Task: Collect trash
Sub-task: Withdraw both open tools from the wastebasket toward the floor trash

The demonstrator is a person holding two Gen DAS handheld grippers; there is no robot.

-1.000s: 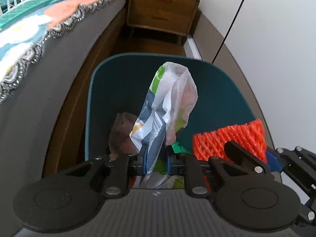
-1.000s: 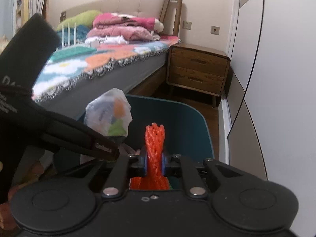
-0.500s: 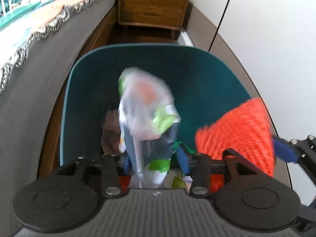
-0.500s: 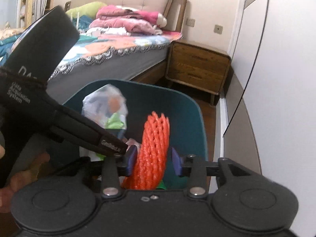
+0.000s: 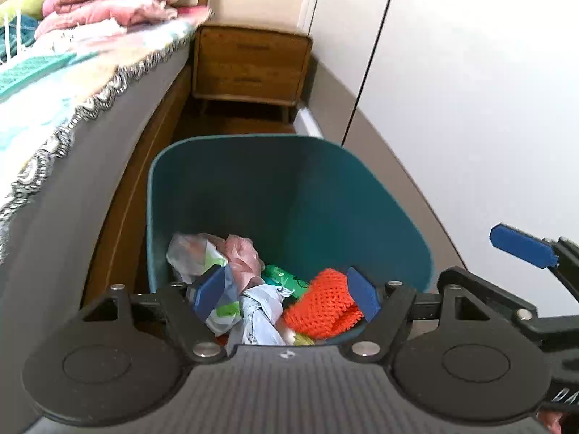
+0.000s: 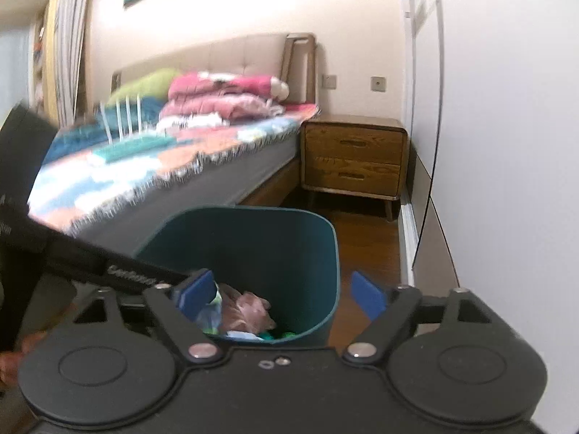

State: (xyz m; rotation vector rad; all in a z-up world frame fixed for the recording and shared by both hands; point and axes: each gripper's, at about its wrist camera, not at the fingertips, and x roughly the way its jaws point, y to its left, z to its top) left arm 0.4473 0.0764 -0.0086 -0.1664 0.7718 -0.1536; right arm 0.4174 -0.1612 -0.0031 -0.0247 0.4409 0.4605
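A teal bin (image 5: 325, 195) (image 6: 275, 238) stands on the wooden floor between the bed and the white wardrobe. Inside it lie the orange foam net (image 5: 322, 303), the white-and-green plastic wrapper (image 5: 197, 256), a pink bag (image 5: 242, 256) (image 6: 246, 311) and other scraps. My left gripper (image 5: 286, 294) hangs above the bin's near rim, its jaws opening, nothing pressed between the pads. My right gripper (image 6: 280, 294) is also above the near rim, jaws opening and empty. One blue fingertip (image 5: 521, 246) of the right gripper shows at the right of the left wrist view.
A bed (image 6: 152, 166) with a patterned cover and folded bedding runs along the left. A wooden nightstand (image 6: 353, 159) (image 5: 249, 65) stands beyond the bin. White wardrobe doors (image 5: 470, 90) line the right. A hand (image 6: 14, 354) shows at the lower left.
Both grippers opened. The plastic wrapper dropped from the left one and the orange net from the right one into the bin. Both grippers pulled back and up from the bin.
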